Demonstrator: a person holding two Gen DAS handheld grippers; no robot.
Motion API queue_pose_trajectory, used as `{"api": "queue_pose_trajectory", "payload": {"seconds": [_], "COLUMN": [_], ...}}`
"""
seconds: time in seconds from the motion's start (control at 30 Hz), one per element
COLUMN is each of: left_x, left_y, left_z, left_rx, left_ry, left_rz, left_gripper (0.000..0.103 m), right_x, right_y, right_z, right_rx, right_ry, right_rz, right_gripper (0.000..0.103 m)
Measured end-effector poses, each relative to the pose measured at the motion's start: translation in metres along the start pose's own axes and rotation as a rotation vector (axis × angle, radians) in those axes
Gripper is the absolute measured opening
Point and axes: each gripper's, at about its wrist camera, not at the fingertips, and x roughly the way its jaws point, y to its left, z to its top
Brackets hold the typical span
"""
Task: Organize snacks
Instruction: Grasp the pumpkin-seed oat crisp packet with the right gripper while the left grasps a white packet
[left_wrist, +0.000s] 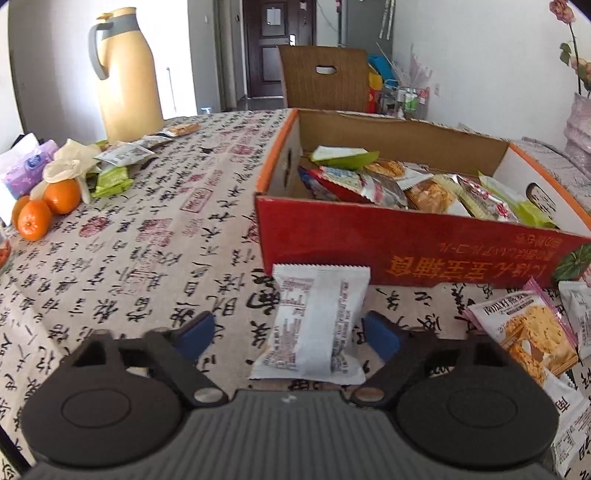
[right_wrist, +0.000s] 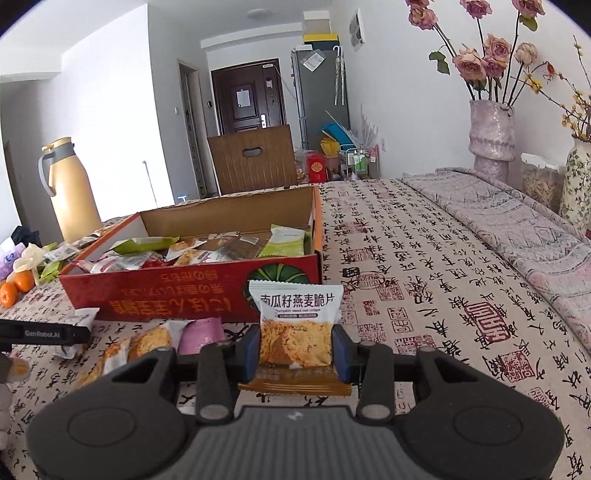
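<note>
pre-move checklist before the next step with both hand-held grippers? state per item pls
1. Right hand-held gripper clamped on oat crisp packet: ok.
2. Left hand-held gripper straddles white packet, pads not yet pressing: ok.
3. White packet lies flat on the tablecloth, free of other snacks: ok.
4. Red box open, room on top of the pile: ok.
5. Loose packets clear of the right gripper's way to the box: cannot tell.

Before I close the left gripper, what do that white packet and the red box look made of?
White packet: thin plastic film, likely, matte; crimped serrated ends and a puffed middle. Red box: corrugated cardboard with a printed red outer face; raw brown inner walls and a rough top edge show it.
</note>
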Motion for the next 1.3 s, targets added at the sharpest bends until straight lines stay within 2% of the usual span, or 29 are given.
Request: {"api": "queue_pose_trajectory", "payload": {"seconds": [0.03, 0.07, 0.1, 0.2, 0.5, 0.8, 1.0, 1.3], "left_x": [0.002, 0.004, 0.003, 0.001, -0.011, -0.053, -0.071, -0.069], "left_y": [0.000, 0.001, 0.000, 0.000, 0.002, -0.002, -0.017, -0.041], "left_z": [0.000, -0.001, -0.001, -0.001, -0.002, 0.007, 0.028, 0.060], "left_rx": [-0.001, -0.002, 0.001, 0.002, -0.009, -0.002, 0.022, 0.051], "left_ry": [0.010, 0.018, 0.009, 0.002, -0.032, -0.140, -0.221, -0.287], "left_rz": [-0.011, -0.025, -0.023, -0.033, -0.028, -0.081, -0.114, -0.119], "left_gripper": [0.062, 0.057, 0.048, 0.045, 0.043, 0.043, 0.043, 0.043], "right_x": [0.001, 0.002, 0.003, 0.005, 0.006, 0.002, 0.003, 0.014], "right_y": [0.000, 0.001, 0.001, 0.003, 0.003, 0.006, 0.018, 0.039], "right_z": [0.000, -0.001, -0.002, -0.003, -0.005, 0.003, 0.023, 0.068], "right_rx": [0.001, 0.001, 0.001, -0.001, 0.003, -0.004, -0.026, -0.072], "right_ry": [0.001, 0.004, 0.006, 0.012, 0.015, -0.012, -0.067, -0.188], "right_rz": [0.001, 0.004, 0.006, 0.014, 0.017, 0.037, 0.074, 0.117], "right_gripper": [0.039, 0.039, 0.039, 0.039, 0.039, 0.039, 0.039, 0.039]}}
